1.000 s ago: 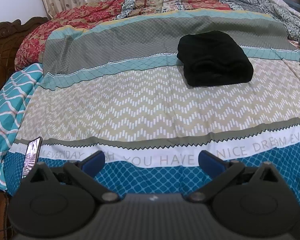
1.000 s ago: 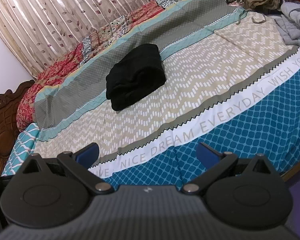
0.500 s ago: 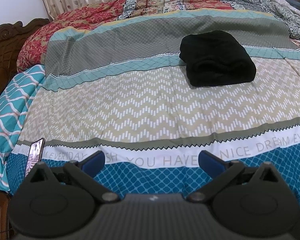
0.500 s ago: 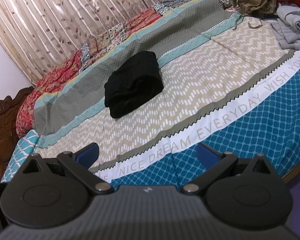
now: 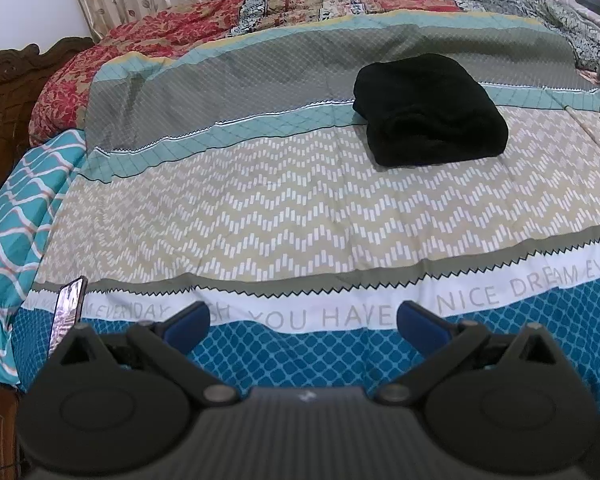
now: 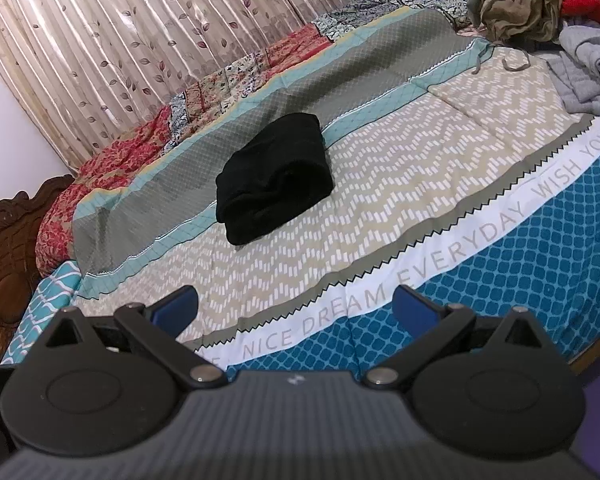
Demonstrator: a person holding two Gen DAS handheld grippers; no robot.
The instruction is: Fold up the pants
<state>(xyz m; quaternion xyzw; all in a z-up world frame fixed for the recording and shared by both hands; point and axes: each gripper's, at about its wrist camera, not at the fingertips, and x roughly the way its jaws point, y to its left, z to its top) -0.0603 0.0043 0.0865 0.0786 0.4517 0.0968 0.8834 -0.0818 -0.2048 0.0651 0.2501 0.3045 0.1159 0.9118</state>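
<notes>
The black pants [image 5: 430, 110] lie folded in a compact bundle on the patterned bedspread [image 5: 260, 208], across the teal and beige stripes. They also show in the right wrist view [image 6: 274, 184]. My left gripper [image 5: 304, 322] is open and empty, held over the blue front edge of the bed, well short of the pants. My right gripper [image 6: 294, 306] is open and empty too, near the front edge, with the pants far ahead of it.
A phone [image 5: 66, 314] stands propped at the bed's front left. A wooden headboard [image 6: 8, 248] is on the left. A pile of loose clothes [image 6: 548, 12] lies at the far right. Curtains [image 6: 140, 32] hang behind the bed.
Both grippers have shifted slightly, and the pants sit a little differently in each view. The right view has tilted a bit. Both grippers stay open and nothing was touched.
</notes>
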